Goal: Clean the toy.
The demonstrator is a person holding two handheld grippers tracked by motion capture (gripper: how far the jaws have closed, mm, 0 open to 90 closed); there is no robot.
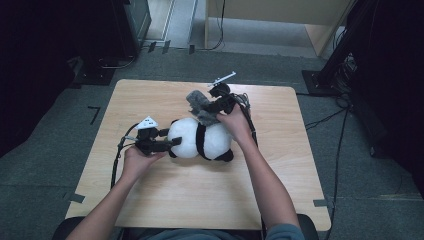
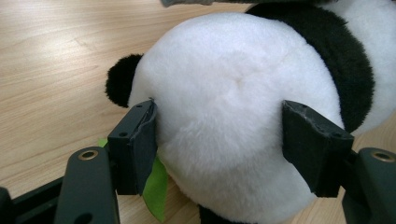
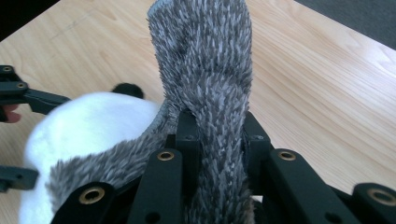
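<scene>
We've got the plush panda (image 1: 200,140) lying on its side near the middle of the wooden table (image 1: 165,195), head toward the left. Our left gripper (image 1: 172,142) comes in from the left w/ its jaws either side of the white head; in the left gripper view the pads (image 2: 144,140) press into the fur, so it's a grip on the head. A green tag (image 2: 156,184) pokes out under the panda by the left pad. Our right gripper (image 1: 210,111) sits just beyond the panda's body, jaws pressed tight on a grey furry cloth (image 1: 199,105); the cloth stands up past the jaws and one end drapes over the panda's back.
</scene>
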